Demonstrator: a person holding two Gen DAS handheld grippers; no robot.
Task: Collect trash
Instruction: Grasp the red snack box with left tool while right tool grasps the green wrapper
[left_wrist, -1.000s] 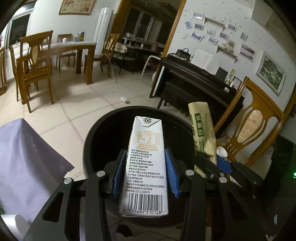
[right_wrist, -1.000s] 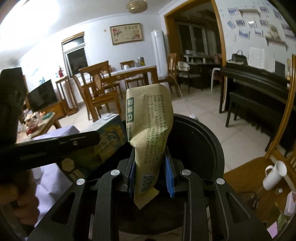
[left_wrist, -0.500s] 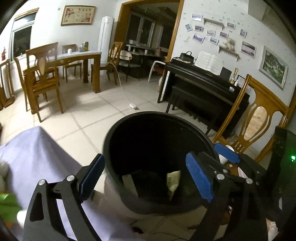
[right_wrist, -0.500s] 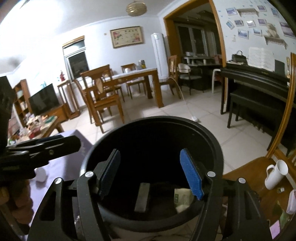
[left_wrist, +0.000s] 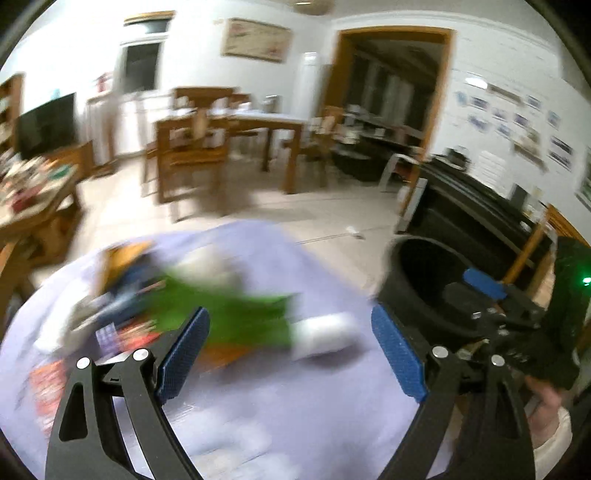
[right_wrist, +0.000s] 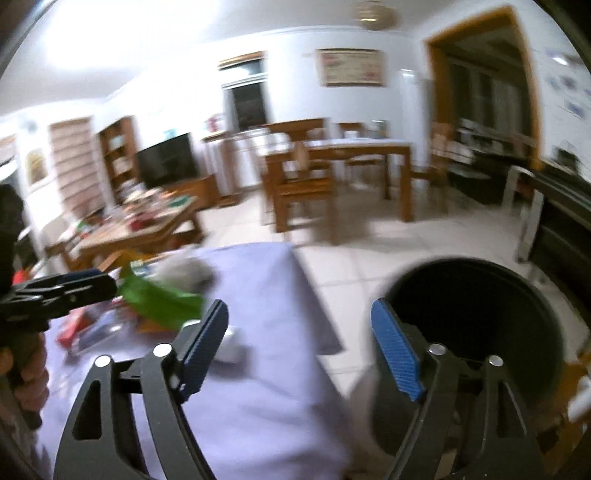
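Both views are motion-blurred. My left gripper (left_wrist: 291, 354) is open and empty above a table with a lilac cloth (left_wrist: 229, 398). On the cloth lie a green wrapper (left_wrist: 229, 314), a white cup-like item (left_wrist: 325, 334) and several blurred packets (left_wrist: 110, 332). The black trash bin (left_wrist: 424, 280) stands at the right beside the table. My right gripper (right_wrist: 299, 350) is open and empty, between the cloth (right_wrist: 266, 369) and the bin (right_wrist: 480, 317). The green wrapper (right_wrist: 159, 299) and the left gripper (right_wrist: 59, 295) show at the left of the right wrist view.
A wooden dining table with chairs (left_wrist: 229, 147) stands across the tiled floor. A cluttered low wooden table (right_wrist: 136, 225) is at the left. A dark piano (left_wrist: 472, 206) and a wooden chair are behind the bin.
Both grippers opened and dropped the milk carton and the beige packet into the bin. Both have since swung left, from over the bin towards the cloth-covered table.
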